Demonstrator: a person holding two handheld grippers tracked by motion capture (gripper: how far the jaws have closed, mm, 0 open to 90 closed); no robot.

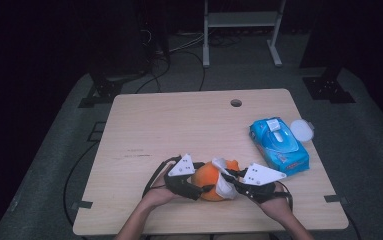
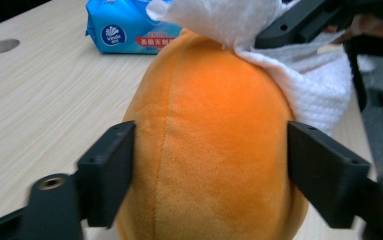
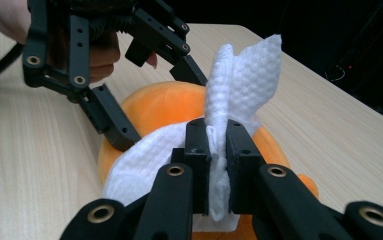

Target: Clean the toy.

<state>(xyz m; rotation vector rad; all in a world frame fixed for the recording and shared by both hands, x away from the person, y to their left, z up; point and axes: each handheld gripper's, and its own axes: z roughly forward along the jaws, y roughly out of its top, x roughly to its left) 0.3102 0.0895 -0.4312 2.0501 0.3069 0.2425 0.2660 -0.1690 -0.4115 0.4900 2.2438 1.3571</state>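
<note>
A: Where was the orange plush toy (image 2: 209,145)?

B: On the desk (image 1: 154,130), squeezed between the left claw (image 2: 211,167)'s half-open jaws. It looked soft, light and easily dented; gripping its wide middle suited it.

A: And the right claw (image 3: 217,165)?

B: Pinched shut on a thin, limp white wipe (image 3: 239,85) draped over the toy just ahead.
</note>
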